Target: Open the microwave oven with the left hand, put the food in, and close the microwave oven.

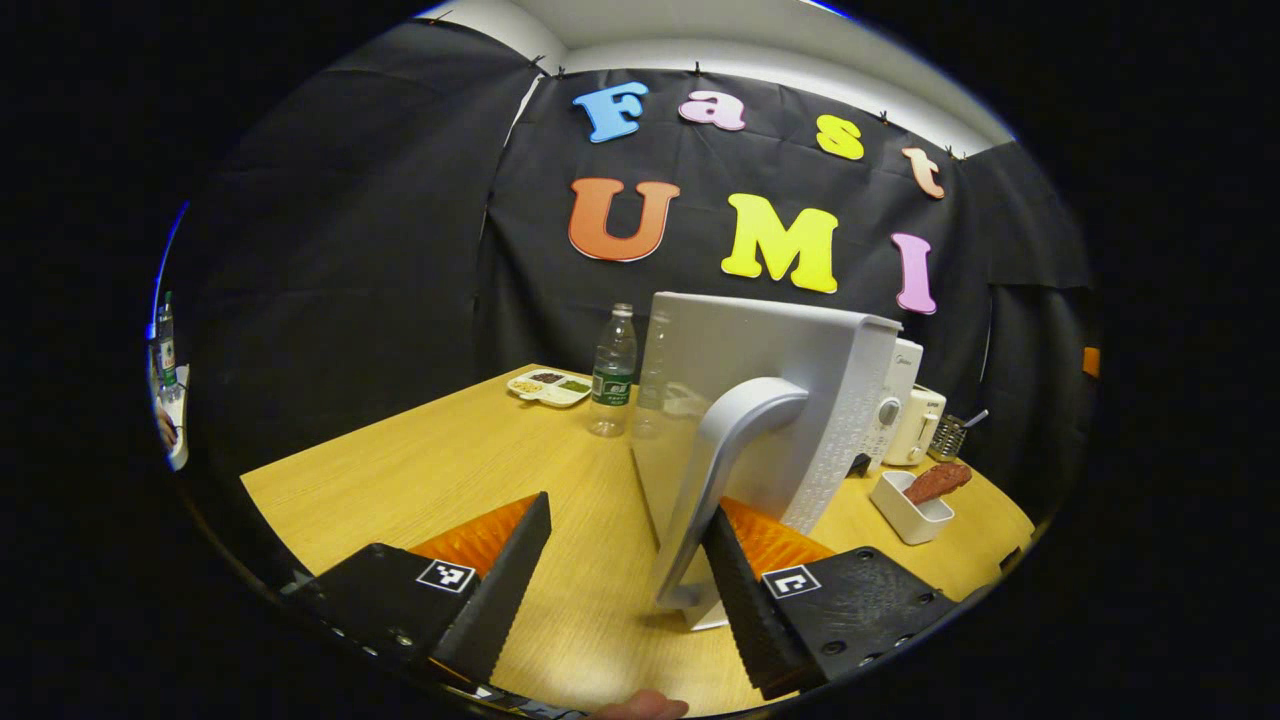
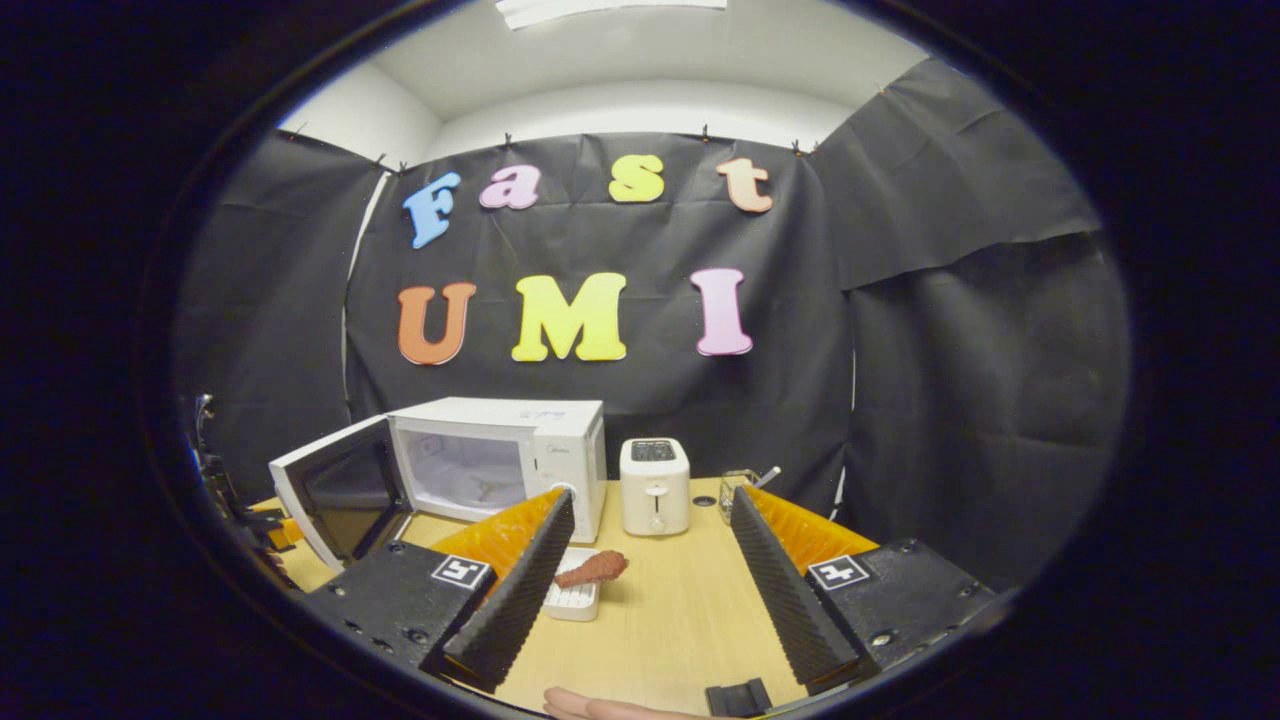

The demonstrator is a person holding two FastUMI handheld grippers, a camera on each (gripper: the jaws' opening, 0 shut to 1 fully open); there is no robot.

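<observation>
White microwave (image 2: 500, 460) open; food (image 2: 592, 569) in dish outside.

Wooden surface (image 1: 420, 470) carrying a clear bottle (image 1: 612, 372) beside a divided snack tray (image 1: 549, 387); white toaster (image 2: 654, 486) near a small wire basket (image 1: 948, 435).

The left tool (image 1: 625, 560) is level, its two fingers spread wide apart and pressing on nothing. The right tool (image 2: 650, 560) is also level, with fingers wide apart and nothing between them. A fingertip (image 2: 600, 708) shows at the bottom edge.
</observation>
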